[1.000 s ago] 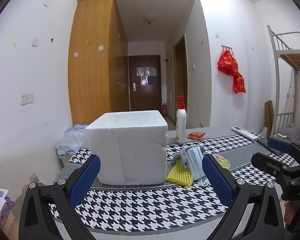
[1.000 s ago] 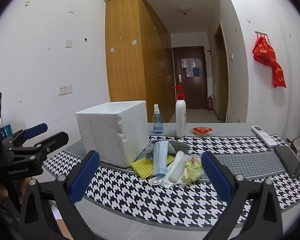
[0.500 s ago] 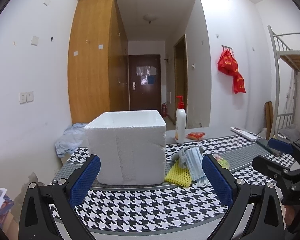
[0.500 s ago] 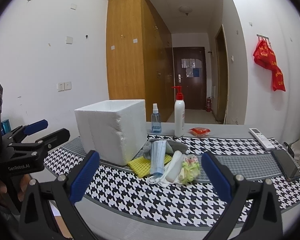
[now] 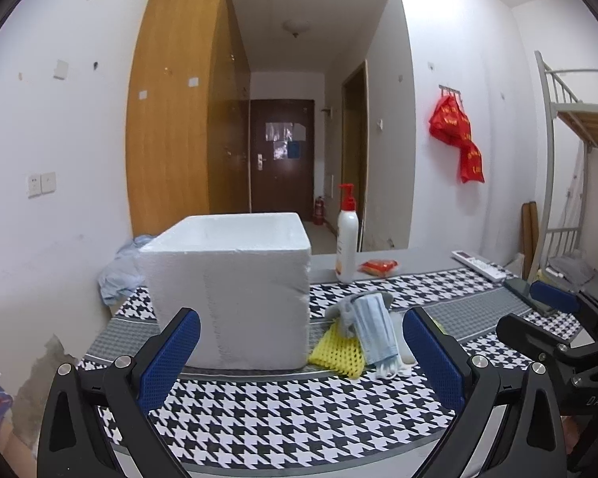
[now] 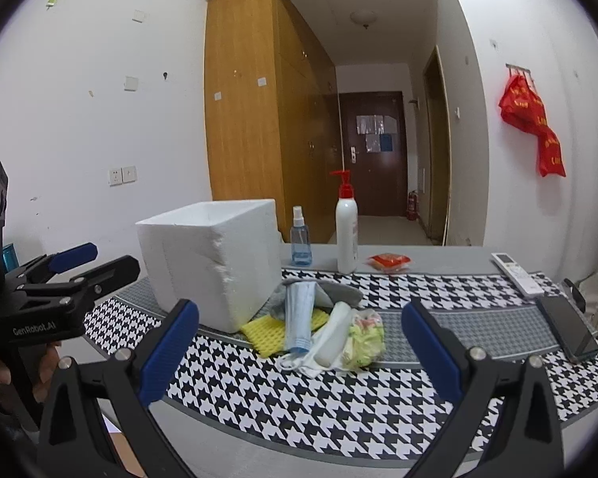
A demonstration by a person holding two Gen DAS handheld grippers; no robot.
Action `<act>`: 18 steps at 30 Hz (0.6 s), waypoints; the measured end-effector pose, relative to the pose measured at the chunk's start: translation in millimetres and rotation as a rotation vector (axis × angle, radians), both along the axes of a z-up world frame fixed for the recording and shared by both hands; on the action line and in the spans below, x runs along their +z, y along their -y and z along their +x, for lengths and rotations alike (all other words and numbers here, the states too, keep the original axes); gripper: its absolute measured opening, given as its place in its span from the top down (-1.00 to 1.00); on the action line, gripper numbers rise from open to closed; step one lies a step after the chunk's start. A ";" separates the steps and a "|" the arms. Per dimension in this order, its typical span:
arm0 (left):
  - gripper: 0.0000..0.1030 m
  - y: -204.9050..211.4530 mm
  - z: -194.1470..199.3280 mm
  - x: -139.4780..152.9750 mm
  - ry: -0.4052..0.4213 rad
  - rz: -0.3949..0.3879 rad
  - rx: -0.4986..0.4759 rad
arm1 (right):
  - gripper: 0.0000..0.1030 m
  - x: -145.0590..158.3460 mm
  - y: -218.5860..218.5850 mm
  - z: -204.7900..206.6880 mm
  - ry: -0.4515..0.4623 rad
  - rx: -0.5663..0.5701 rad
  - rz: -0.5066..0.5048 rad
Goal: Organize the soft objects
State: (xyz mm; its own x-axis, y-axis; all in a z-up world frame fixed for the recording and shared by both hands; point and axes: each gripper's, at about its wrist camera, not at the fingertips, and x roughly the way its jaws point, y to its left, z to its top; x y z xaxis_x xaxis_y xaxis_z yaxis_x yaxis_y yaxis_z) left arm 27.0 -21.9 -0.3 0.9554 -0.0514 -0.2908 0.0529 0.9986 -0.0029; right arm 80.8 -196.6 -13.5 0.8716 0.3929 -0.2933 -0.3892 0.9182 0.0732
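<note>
A white foam box (image 5: pixel 231 290) (image 6: pixel 215 263) stands open-topped on the houndstooth table mat (image 5: pixel 299 410). Right of it lies a pile of soft things: a yellow foam net (image 5: pixel 337 352) (image 6: pixel 269 332), a blue face mask (image 5: pixel 374 324) (image 6: pixel 299 314), a grey cloth (image 6: pixel 335 288), a white roll (image 6: pixel 333 338) and a green-patterned bag (image 6: pixel 364 338). My left gripper (image 5: pixel 301 352) is open and empty, in front of the box. My right gripper (image 6: pixel 299 352) is open and empty, short of the pile. Each gripper shows in the other's view, the right one (image 5: pixel 554 318) and the left one (image 6: pixel 79 267).
A white pump bottle (image 5: pixel 347 243) (image 6: pixel 347 235), a blue spray bottle (image 6: pixel 301 237) and a red packet (image 6: pixel 388 261) stand behind the pile. A remote (image 6: pixel 516 273) and a phone (image 6: pixel 568 328) lie at the right. A bunk bed (image 5: pixel 578 139) is far right.
Both grippers have drifted slightly; the box and pile sit a little to the left in both views. Nothing was taken hold of.
</note>
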 end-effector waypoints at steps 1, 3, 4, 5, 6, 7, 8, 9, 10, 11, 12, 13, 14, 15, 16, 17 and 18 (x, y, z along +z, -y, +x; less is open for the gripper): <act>-0.98 1.6 2.2 -0.8 -0.003 0.002 -0.005 | -1.00 -0.7 0.9 0.7 -0.001 -0.002 -0.003; -0.98 3.4 5.6 -2.4 -0.012 -0.002 -0.013 | -1.00 -1.7 4.2 3.7 -0.013 -0.006 0.001; -0.98 4.2 8.1 -3.5 -0.018 -0.004 -0.018 | -1.00 -2.4 5.7 5.7 -0.022 -0.003 0.006; -0.98 5.1 10.5 -4.8 -0.022 -0.004 -0.022 | -1.00 -3.2 6.8 7.5 -0.030 -0.003 0.009; -0.98 5.7 12.1 -6.3 -0.029 -0.003 -0.024 | -1.00 -4.3 8.5 10.3 -0.041 -0.012 0.010; -0.98 6.6 14.4 -7.0 -0.035 -0.004 -0.025 | -1.00 -5.5 9.9 12.4 -0.046 -0.016 0.008; -0.98 7.6 16.7 -8.0 -0.042 -0.005 -0.026 | -1.00 -6.8 10.5 14.1 -0.050 -0.017 0.002; -0.98 8.4 20.3 -9.9 -0.052 -0.005 -0.028 | -1.00 -7.7 10.8 15.2 -0.054 -0.019 -0.002; -0.98 8.7 22.8 -11.2 -0.056 -0.005 -0.031 | -1.00 -9.2 10.8 17.1 -0.059 -0.022 -0.006; -0.98 9.6 26.4 -12.8 -0.064 -0.003 -0.034 | -1.00 -10.3 11.3 19.1 -0.066 -0.024 -0.008; -0.98 10.4 29.9 -14.1 -0.070 -0.002 -0.035 | -1.00 -11.7 11.7 21.4 -0.075 -0.023 -0.008; -0.98 11.2 33.2 -15.7 -0.079 -0.004 -0.039 | -1.00 -13.5 11.9 24.5 -0.086 -0.023 -0.011; -0.98 12.2 36.3 -17.5 -0.088 -0.004 -0.043 | -1.00 -14.7 12.2 27.0 -0.093 -0.025 -0.015; -0.98 13.6 39.5 -19.2 -0.095 -0.002 -0.047 | -1.00 -16.3 12.2 30.1 -0.099 -0.026 -0.019; -0.98 15.3 41.9 -20.8 -0.099 0.002 -0.050 | -1.00 -17.9 12.9 33.6 -0.107 -0.028 -0.019; -0.98 17.3 44.8 -22.9 -0.104 0.010 -0.054 | -1.00 -19.5 14.0 37.1 -0.113 -0.028 -0.016; -0.98 19.0 47.0 -24.4 -0.109 0.017 -0.060 | -1.00 -21.2 15.0 40.7 -0.120 -0.029 -0.016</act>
